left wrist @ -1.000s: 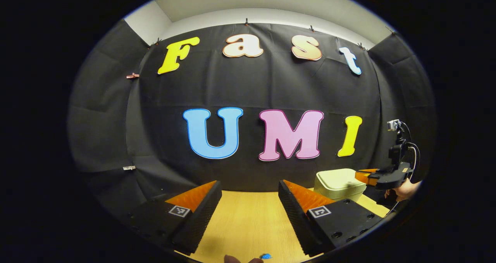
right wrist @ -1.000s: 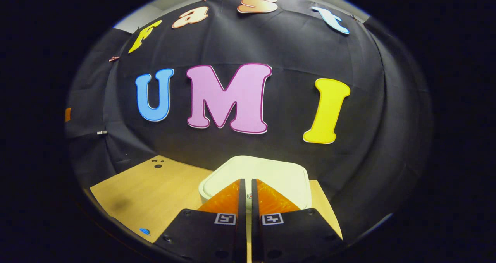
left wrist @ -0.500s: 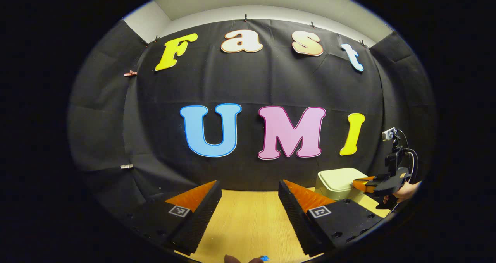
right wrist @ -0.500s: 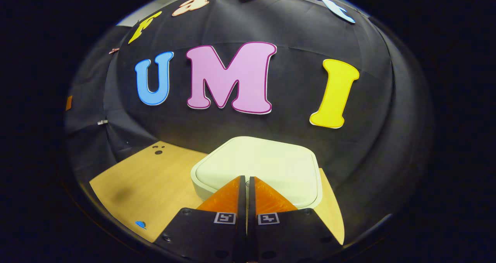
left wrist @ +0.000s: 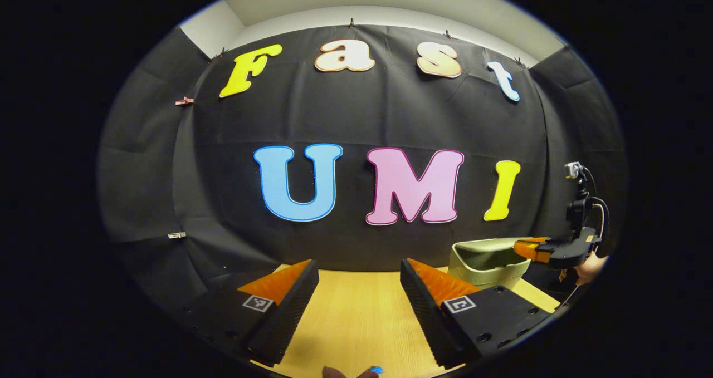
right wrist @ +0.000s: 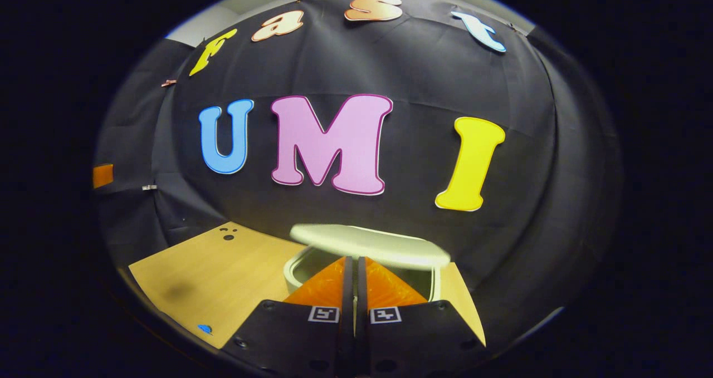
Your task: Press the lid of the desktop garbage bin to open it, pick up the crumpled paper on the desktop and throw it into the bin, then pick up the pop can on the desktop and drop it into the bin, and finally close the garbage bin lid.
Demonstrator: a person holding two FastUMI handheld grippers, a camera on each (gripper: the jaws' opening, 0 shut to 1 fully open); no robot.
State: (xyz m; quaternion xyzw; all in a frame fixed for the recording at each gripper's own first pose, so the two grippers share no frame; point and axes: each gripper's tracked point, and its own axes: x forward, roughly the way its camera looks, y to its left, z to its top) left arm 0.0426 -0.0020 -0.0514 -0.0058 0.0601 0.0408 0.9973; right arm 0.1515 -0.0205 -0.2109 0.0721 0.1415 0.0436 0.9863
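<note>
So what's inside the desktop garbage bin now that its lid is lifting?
In the left gripper view the garbage bin shows bare inner walls. In the right gripper view the blurred, rising lid and the right gripper, jaws together, cover most of the opening, so the bottom stays hidden.

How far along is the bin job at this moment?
Done, or nearly: the bin is opening, its lid lifted and blurred above the rim. In hand: nothing; the right gripper is shut and empty in front of the bin, the left gripper open over the table. Left: binning the paper and the can, then closing the lid.
</note>
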